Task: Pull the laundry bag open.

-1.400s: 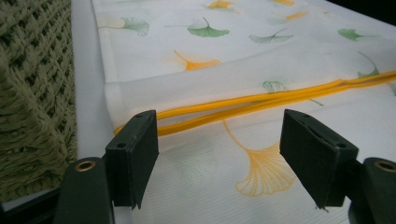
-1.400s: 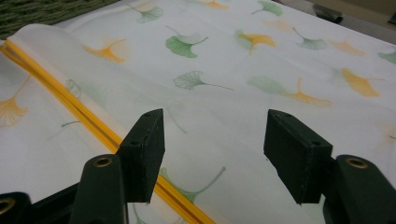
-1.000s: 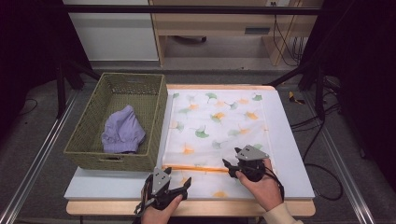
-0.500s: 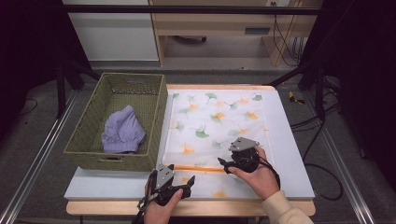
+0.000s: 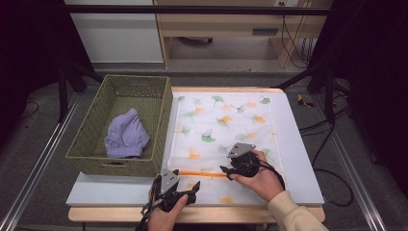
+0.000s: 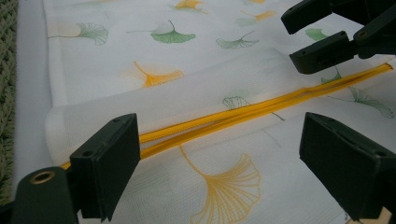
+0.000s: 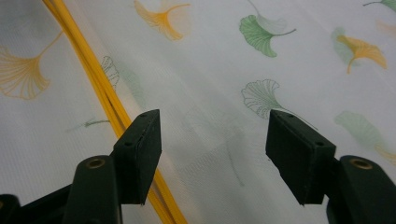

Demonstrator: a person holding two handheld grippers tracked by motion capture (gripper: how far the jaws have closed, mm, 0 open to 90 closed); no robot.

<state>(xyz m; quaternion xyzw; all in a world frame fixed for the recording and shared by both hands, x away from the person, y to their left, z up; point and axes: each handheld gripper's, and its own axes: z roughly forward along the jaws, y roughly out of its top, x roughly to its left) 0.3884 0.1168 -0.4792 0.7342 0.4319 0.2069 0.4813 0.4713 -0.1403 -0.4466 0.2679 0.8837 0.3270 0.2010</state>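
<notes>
A white mesh bag [image 5: 221, 125] printed with ginkgo leaves lies flat on the table, a yellow zipper [image 5: 202, 173] running across its near end. My left gripper [image 5: 185, 185] sits at the near left. Its jaws have opened slightly and straddle the zipper's [image 6: 233, 114] left stretch without touching it. My right gripper [image 5: 227, 172] hovers at the zipper's right end, also in the left gripper view [image 6: 322, 37]. Its jaws [image 7: 212, 144] have just been closing but stand apart over the fabric, with the zipper [image 7: 102, 88] passing by the left jaw and nothing pinched.
A woven green basket [image 5: 120, 166] stands left of the bag, with a crumpled purple cloth [image 5: 126, 137] inside. The pale tabletop [image 5: 298, 144] shows bare strips right of the bag and along the near edge. Dark stands and cables surround the table.
The right hand has slid a little to the left and away from the near edge, above the zipper. The left hand has stayed where it was.
</notes>
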